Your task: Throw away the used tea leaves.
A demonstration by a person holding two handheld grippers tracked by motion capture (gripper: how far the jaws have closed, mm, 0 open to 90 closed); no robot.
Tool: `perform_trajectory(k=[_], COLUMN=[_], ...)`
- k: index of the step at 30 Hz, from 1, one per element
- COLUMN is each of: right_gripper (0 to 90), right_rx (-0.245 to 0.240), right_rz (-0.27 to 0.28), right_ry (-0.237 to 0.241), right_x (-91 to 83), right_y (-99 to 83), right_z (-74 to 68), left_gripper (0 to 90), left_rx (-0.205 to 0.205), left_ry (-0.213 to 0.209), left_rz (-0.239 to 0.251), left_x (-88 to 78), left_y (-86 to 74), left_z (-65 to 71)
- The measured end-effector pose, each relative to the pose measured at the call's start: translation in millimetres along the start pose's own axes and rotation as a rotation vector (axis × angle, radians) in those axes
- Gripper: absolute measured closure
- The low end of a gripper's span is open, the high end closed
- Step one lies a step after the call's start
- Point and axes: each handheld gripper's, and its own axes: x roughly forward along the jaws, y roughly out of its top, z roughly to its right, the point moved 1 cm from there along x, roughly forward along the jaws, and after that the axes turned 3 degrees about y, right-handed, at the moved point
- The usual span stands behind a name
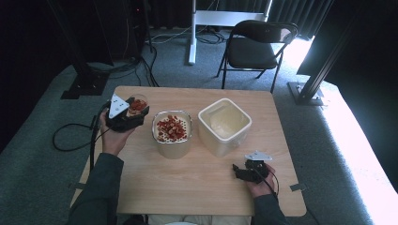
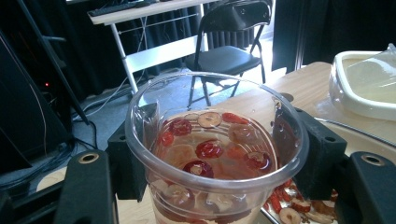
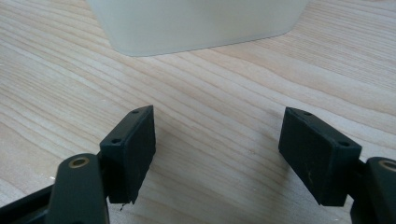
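Clamping a clear round plastic cup (image 2: 212, 154) of red slices, left hand-held gripper (image 2: 215, 154), right hand-held gripper (image 3: 217, 154) gaping empty.

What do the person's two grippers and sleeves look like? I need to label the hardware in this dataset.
Both the left gripper and the right gripper are black, with two blocky rectangular jaws showing small screw holes and brass-coloured bushings. Each carries a grey three-cornered plate on top and trails a black cable. The person's sleeves are dark grey-green.

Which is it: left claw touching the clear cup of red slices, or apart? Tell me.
Touching. The left gripper view shows both pads pressed against the clear cup walls, left claw clamped around it.
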Motion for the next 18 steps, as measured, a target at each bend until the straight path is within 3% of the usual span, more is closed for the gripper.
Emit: perform_trajectory(k=[12, 18], right_gripper=[26.2, 26.1], right_rx=[-0.004, -0.005], right_rz=[0.002, 0.002], right_ry=[0.003, 0.004], right_x=[0.1, 0.0], right_y=[-0.2, -0.3], right_z=[0.7, 1.0], left_gripper=[33.7, 33.6], left_rx=[0.036, 0.076], left_ry=[0.002, -0.003], left_rz=[-0.023, -0.043], left_x=[11.0, 14.4], left_y=[1.9, 6.4], left_z=[3.3, 4.2])
